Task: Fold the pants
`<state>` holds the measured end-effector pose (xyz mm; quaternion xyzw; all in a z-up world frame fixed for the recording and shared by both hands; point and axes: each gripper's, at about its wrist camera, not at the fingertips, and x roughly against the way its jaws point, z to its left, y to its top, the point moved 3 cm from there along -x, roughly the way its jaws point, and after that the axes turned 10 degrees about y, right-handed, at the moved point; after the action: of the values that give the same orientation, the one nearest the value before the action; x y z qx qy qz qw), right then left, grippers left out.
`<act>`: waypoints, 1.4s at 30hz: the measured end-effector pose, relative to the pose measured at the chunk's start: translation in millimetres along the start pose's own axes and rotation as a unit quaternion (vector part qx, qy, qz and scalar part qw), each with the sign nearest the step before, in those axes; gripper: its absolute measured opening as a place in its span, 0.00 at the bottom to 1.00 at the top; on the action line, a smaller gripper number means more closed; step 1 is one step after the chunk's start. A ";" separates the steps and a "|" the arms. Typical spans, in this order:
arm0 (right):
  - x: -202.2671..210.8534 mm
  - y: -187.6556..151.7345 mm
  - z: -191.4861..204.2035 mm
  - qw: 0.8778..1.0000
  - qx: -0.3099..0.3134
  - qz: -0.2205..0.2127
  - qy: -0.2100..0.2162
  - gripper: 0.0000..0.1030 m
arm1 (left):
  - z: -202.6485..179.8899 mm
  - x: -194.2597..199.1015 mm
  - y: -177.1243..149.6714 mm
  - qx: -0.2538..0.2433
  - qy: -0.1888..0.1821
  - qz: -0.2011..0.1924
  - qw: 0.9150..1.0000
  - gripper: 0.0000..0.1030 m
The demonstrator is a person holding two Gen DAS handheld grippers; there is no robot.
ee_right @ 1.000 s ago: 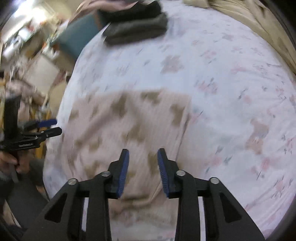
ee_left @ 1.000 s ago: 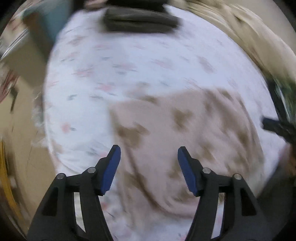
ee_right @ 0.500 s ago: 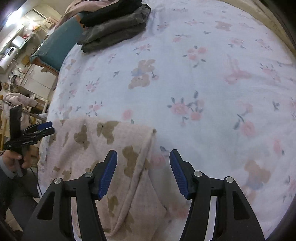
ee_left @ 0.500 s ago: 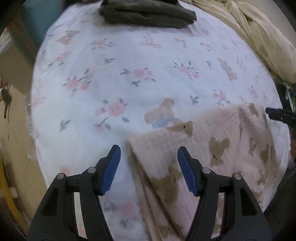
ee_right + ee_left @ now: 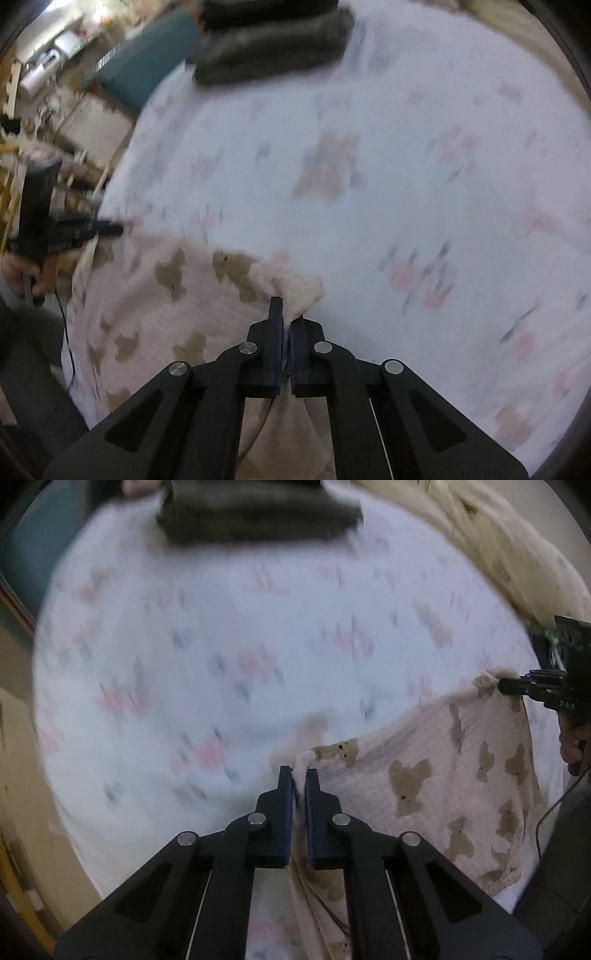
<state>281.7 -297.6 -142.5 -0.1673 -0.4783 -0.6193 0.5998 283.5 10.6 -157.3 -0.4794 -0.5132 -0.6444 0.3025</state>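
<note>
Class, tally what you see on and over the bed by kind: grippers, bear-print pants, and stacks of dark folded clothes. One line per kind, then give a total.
Grippers: 2, left and right, each shut on the pants
Bear-print pants: 1
Dark stacks: 1, blurred
Total: 4

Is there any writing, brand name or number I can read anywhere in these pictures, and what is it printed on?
"DAS": small pale letters on the black body of the right hand-held gripper, seen at the right edge of the left wrist view; the mark may run on, but no more of it can be made out.
Nothing else is readable: the pants and the bedsheet carry only bear and flower prints, blurred by motion.
</note>
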 end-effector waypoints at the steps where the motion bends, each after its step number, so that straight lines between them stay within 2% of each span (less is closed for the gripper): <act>1: 9.3 9.1 4.9 1.000 0.016 -0.020 -0.014 0.01 | 1.0 8.7 7.2 0.005 0.010 -0.040 0.999 0.04; 2: 17.1 17.2 6.8 0.999 0.021 -0.038 -0.018 0.01 | 2.5 17.4 11.6 0.016 0.012 -0.075 0.997 0.04; 3: 22.2 21.5 6.2 0.998 0.018 -0.051 -0.017 0.01 | 4.3 20.3 17.6 0.022 0.026 -0.086 0.996 0.04; 5: 25.2 22.7 0.1 0.998 0.006 -0.061 -0.018 0.01 | 6.2 17.4 20.4 0.022 0.023 -0.085 0.996 0.04; 9: 14.1 13.5 9.6 0.998 0.038 -0.037 -0.033 0.01 | 4.2 15.0 11.1 0.006 0.024 -0.089 0.996 0.04; 14: 40.4 0.0 21.6 0.997 0.058 -0.053 -0.020 0.01 | 3.9 37.7 0.2 0.002 0.006 -0.110 0.994 0.05; 18: 53.3 -20.2 32.4 0.996 0.077 -0.050 -0.019 0.01 | -15.4 64.4 -12.8 -0.036 0.009 -0.130 0.991 0.04; 21: 63.4 -38.0 37.0 0.995 0.089 -0.042 -0.022 0.01 | -35.1 85.6 -30.6 -0.086 0.024 -0.133 0.987 0.05; 22: 67.6 -44.8 39.7 0.995 0.092 -0.042 -0.021 0.01 | -42.3 91.1 -39.4 -0.106 0.036 -0.125 0.986 0.05; 24: 70.1 -57.3 46.1 0.994 0.102 -0.032 -0.025 0.01 | -55.8 103.0 -60.3 -0.134 0.038 -0.116 0.983 0.04; 27: 71.3 -79.7 56.4 0.992 0.118 -0.019 -0.041 0.01 | -74.1 115.4 -89.2 -0.192 0.053 -0.109 0.974 0.05; 28: 72.1 -85.9 59.3 0.993 0.114 -0.019 -0.035 0.01 | -80.4 116.5 -101.4 -0.215 0.069 -0.099 0.969 0.05; 31: 69.0 -105.6 70.9 0.991 0.126 0.003 -0.037 0.01 | -84.7 107.2 -122.4 -0.234 0.094 -0.064 0.966 0.05; 34: 55.0 -129.3 79.9 0.985 0.152 0.047 -0.065 0.01 | -90.9 95.2 -136.7 -0.246 0.101 -0.030 0.963 0.07; 37: 34.3 -153.5 82.3 0.978 0.163 0.111 -0.075 0.02 | -98.3 76.4 -154.1 -0.269 0.115 0.015 0.956 0.08; 40: 25.6 -171.4 75.2 0.972 0.149 0.155 -0.091 0.11 | -100.0 61.4 -175.1 -0.290 0.123 0.072 0.946 0.13; 41: 24.2 -177.3 69.2 0.970 0.136 0.172 -0.103 0.23 | -96.9 58.2 -180.8 -0.287 0.129 0.091 0.945 0.15; 42: 25.7 -182.5 63.5 0.969 0.125 0.181 -0.116 0.29 | -94.2 57.7 -182.1 -0.283 0.134 0.097 0.945 0.19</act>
<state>87.8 -294.5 -163.0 -0.2453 -0.5804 -0.4121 0.6582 73.3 -20.2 -172.7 -0.5016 -0.2151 -0.7894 0.2812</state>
